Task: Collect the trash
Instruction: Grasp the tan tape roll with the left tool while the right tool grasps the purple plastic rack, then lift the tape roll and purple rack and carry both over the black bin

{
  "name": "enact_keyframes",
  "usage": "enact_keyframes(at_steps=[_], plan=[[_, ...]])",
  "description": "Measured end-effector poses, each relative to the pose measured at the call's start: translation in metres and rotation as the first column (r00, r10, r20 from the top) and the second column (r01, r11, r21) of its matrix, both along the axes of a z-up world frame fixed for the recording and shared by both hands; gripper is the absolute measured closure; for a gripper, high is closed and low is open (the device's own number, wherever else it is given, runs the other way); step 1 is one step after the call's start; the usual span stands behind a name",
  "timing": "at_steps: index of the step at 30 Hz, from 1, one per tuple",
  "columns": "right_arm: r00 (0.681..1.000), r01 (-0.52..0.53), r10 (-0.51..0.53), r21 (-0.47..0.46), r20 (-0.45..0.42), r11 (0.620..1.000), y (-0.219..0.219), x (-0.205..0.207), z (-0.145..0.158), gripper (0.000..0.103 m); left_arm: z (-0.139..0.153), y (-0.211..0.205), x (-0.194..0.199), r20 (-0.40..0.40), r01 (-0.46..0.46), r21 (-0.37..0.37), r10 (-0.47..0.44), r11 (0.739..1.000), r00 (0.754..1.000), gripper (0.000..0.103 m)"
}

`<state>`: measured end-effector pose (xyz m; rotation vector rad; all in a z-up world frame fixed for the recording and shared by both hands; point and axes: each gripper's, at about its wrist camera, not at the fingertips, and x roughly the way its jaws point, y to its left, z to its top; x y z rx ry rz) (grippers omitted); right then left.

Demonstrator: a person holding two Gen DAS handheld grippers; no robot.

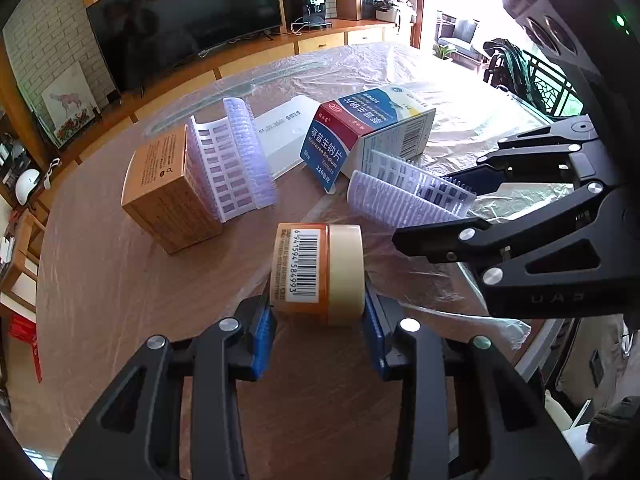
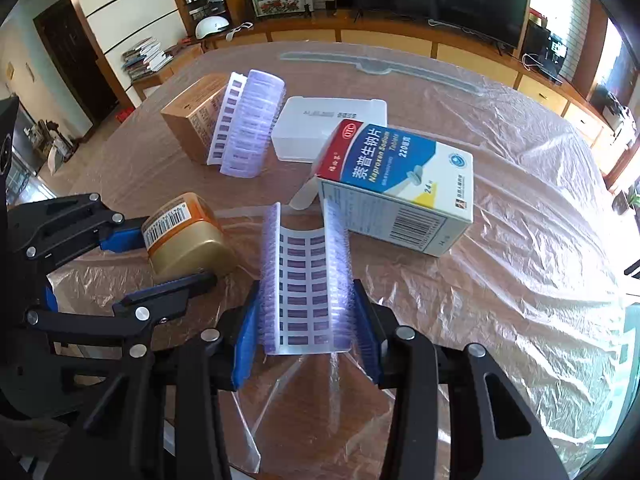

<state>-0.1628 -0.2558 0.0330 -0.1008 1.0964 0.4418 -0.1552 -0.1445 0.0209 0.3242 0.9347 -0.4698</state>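
My left gripper [image 1: 318,312] is shut on a small orange jar with a gold lid and barcode label [image 1: 316,270], lying on its side on the table; the jar also shows in the right wrist view [image 2: 184,236]. My right gripper [image 2: 306,332] is shut on a curled purple-and-white plastic strip [image 2: 306,280], seen in the left wrist view [image 1: 408,196] just right of the jar. A blue-and-white medicine box [image 2: 400,188] lies beyond it.
A brown carton [image 1: 168,188] stands at the left with a second curled purple strip [image 1: 236,160] leaning on it. A white flat plastic box [image 2: 324,124] lies behind. Crinkled clear plastic sheet [image 2: 520,264] covers the round table. A TV and cabinets stand beyond.
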Motion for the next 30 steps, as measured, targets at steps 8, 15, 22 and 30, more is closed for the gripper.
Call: enact_keyframes(at_steps=[8,15,22,30], plan=[[1.0,0.021,-0.021,0.027,-0.004,0.999,-0.01,-0.002,0.005,0.061,0.001,0.002,0.0,-0.016,-0.009,-0.003,0.009,1.0,1.0,0.065],[1.0,0.031,-0.031,0.035,-0.005,0.999,-0.016,-0.008,0.01,0.061,0.004,0.006,-0.005,-0.025,-0.018,-0.006,0.018,1.0,1.0,0.065],[0.999,0.04,-0.04,0.044,-0.006,0.998,-0.02,-0.012,0.009,0.061,0.007,0.008,-0.006,-0.024,-0.036,-0.015,0.036,0.999,0.999,0.065],[0.999,0.049,-0.049,0.047,-0.001,0.998,-0.021,-0.015,0.01,0.061,0.01,0.013,-0.008,-0.022,-0.07,-0.028,0.07,0.997,0.997,0.065]])
